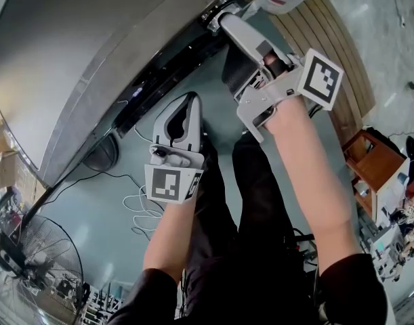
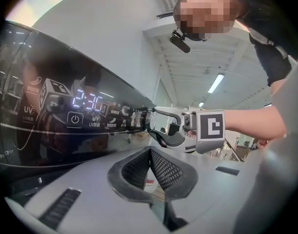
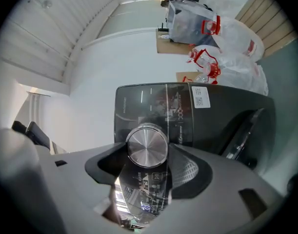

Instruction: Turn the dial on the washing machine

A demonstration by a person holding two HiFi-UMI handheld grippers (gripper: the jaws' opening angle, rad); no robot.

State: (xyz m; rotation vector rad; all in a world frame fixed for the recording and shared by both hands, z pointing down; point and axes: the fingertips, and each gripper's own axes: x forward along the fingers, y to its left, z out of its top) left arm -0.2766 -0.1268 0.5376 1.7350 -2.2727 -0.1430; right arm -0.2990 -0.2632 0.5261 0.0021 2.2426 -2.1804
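Dial (image 3: 147, 146): brushed metal, stiff, probably slick. On the washing machine's panel (image 3: 139, 101), right tongs (image 3: 147, 153) clamp its rim; left tongs (image 2: 150, 153) closed, empty.

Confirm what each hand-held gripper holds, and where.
Right hand-held gripper grips the dial by its rim, jaws either side. Left hand-held gripper holds nothing.

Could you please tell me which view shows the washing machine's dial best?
The right gripper view: the dial faces it squarely, clamped between the right tongs. The left gripper view shows it small, side-on; the head view hides it behind those tongs.
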